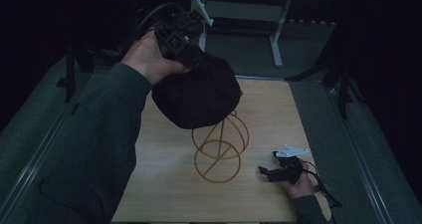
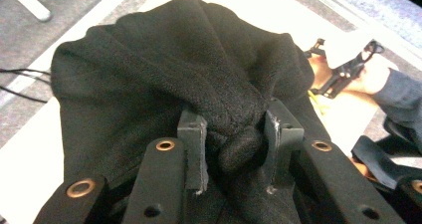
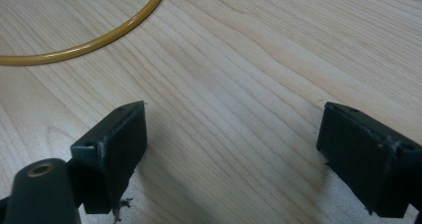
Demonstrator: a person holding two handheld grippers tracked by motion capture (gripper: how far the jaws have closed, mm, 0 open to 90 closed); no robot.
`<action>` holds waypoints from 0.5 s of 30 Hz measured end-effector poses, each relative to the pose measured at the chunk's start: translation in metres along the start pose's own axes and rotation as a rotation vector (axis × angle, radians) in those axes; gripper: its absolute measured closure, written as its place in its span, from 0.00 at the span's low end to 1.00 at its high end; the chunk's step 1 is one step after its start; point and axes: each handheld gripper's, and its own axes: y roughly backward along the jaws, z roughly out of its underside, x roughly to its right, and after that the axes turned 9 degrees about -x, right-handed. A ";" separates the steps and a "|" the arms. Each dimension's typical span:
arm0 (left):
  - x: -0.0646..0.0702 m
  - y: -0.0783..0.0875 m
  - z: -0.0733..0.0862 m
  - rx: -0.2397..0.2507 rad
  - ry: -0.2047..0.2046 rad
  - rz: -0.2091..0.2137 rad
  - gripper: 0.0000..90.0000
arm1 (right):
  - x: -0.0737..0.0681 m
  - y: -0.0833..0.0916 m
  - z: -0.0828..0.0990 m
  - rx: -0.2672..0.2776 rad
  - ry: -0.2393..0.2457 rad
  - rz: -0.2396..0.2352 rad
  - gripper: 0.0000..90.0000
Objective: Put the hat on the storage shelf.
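A black fabric hat (image 1: 196, 92) hangs over the top of a yellow wire stand (image 1: 219, 152) on the wooden table (image 1: 164, 179). My left gripper (image 1: 174, 37) is raised above the table's far left and is shut on a bunched fold of the hat (image 2: 234, 134), pinched between its two jaws. The hat covers the stand's upper part. My right gripper (image 1: 268, 165) rests low on the table at the near right, open, with bare wood between its fingers (image 3: 112, 154). A curve of the stand's base ring (image 3: 99, 40) lies just ahead of it.
Grey carpet surrounds the table. A white desk frame with metal legs (image 1: 276, 40) stands beyond the far edge. A black cable (image 1: 323, 186) trails from my right gripper toward the near right corner.
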 end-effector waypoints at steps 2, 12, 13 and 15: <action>0.000 0.001 -0.002 0.003 -0.002 -0.004 0.75 | 0.000 0.000 0.000 0.000 -0.001 0.000 0.13; 0.004 0.005 -0.009 0.034 -0.015 -0.009 0.75 | 0.000 0.000 0.000 0.000 0.001 0.000 0.13; 0.004 0.007 -0.009 0.043 -0.014 -0.007 0.75 | 0.000 0.000 0.000 0.001 0.000 -0.001 0.13; 0.005 0.009 -0.010 0.053 -0.016 0.001 0.75 | 0.000 0.000 0.000 0.000 0.001 0.000 0.13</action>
